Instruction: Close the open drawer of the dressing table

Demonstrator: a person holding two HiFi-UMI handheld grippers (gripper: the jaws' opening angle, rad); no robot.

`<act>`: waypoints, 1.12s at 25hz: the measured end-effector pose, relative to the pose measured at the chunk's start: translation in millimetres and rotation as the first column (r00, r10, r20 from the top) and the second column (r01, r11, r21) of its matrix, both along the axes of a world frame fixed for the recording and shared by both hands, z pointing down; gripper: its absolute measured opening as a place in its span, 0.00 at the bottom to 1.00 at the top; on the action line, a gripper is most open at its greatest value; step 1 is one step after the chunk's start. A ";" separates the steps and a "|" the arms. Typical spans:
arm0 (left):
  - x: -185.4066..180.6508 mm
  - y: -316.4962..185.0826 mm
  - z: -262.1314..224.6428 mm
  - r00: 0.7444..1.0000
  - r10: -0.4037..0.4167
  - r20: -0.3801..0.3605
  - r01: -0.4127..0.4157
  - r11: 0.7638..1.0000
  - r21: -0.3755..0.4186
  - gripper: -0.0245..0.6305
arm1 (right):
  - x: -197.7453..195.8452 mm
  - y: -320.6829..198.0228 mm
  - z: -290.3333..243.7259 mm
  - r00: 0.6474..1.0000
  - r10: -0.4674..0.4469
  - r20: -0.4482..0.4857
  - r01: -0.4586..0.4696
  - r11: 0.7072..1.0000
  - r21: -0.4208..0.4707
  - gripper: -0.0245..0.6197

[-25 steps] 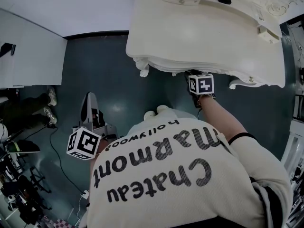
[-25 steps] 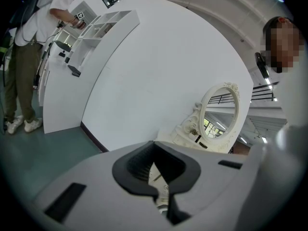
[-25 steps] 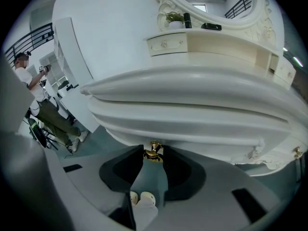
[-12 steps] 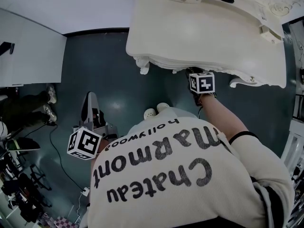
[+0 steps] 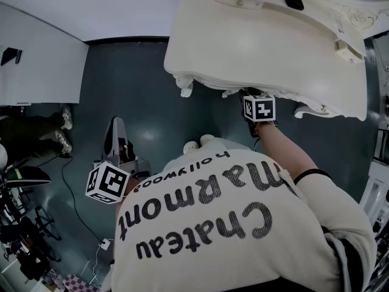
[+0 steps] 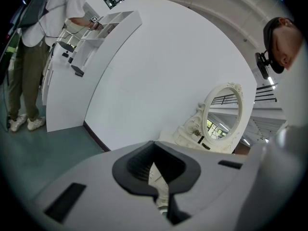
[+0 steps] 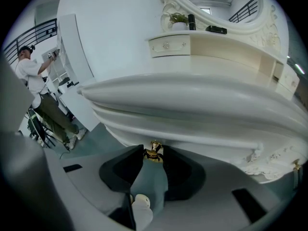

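The cream dressing table (image 5: 267, 47) fills the top of the head view, and its moulded front edge (image 7: 192, 100) looms in the right gripper view. My right gripper (image 5: 250, 95) reaches under that front edge. In its own view my right gripper (image 7: 154, 158) is shut on a small brass drawer knob (image 7: 154, 151), whose sides touch both pads. How far the drawer stands out I cannot tell. My left gripper (image 5: 115, 140) hangs low at the left, far from the table. In its own view, my left gripper (image 6: 153, 159) is shut and empty.
A white partition (image 5: 36, 59) stands at the left, with a person (image 5: 33, 139) beside it. That person works at a white shelf unit (image 6: 96, 28). Cables and gear (image 5: 24, 248) lie at the lower left. A carved table leg (image 5: 186, 90) meets the dark green floor (image 5: 134, 96).
The head view has shifted slightly, so the table sits a touch further right. Both grippers keep their places.
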State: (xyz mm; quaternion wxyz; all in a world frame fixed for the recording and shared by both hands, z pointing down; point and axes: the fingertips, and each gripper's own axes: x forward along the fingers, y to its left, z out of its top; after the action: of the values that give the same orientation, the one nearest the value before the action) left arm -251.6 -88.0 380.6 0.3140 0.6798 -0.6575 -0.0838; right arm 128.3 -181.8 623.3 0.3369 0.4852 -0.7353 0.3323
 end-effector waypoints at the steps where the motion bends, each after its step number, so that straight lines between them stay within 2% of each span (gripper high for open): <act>1: 0.6 -0.3 0.2 1.000 -0.004 0.000 0.004 1.000 0.001 0.05 | 0.5 -1.3 0.6 1.000 -0.002 0.000 0.002 1.000 0.000 0.26; 18: 19.3 9.5 -5.3 0.998 -0.056 -0.005 0.056 0.997 0.061 0.05 | 1.1 -4.3 -0.7 1.000 -0.011 0.003 0.011 1.000 0.027 0.26; 22: 14.4 22.5 -4.2 0.996 -0.093 -0.004 0.093 0.993 0.070 0.05 | 0.2 -6.3 0.0 1.000 -0.008 -0.004 0.008 0.999 0.046 0.26; 28: 6.1 35.1 -7.6 0.995 -0.102 -0.003 0.102 0.990 0.096 0.05 | -0.8 -10.6 -2.5 0.999 0.024 -0.031 -0.022 0.999 0.045 0.26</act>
State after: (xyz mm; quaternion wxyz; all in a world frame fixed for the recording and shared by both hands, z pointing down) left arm -245.5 -52.9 373.0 0.2756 0.6596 -0.6870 -0.1304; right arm 127.5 -192.4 620.9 0.3337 0.5064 -0.7315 0.3118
